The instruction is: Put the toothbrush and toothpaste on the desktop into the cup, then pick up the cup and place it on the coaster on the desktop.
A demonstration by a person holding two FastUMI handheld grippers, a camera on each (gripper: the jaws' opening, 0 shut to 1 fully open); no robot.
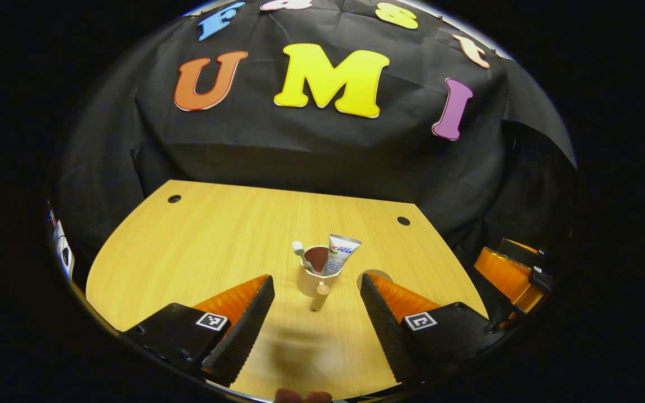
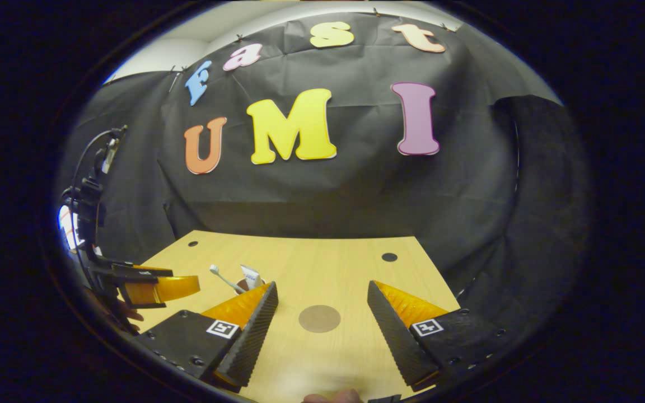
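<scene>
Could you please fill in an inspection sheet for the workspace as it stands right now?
Surface: wooden desktop with round holes near both far corners.
Job's things: cup stands upright on the desktop, handle toward the camera in the left gripper view; toothbrush and toothpaste stand in it; coaster lies bare, apart from the cup.
Clutter: nothing seen.
Grippers: left gripper open, facing the cup without touching it; right gripper open, the coaster lying ahead between its fingers.
Cables: a cable loops above the left gripper in the right gripper view.
Surroundings: black cloth wall behind the desktop.
</scene>
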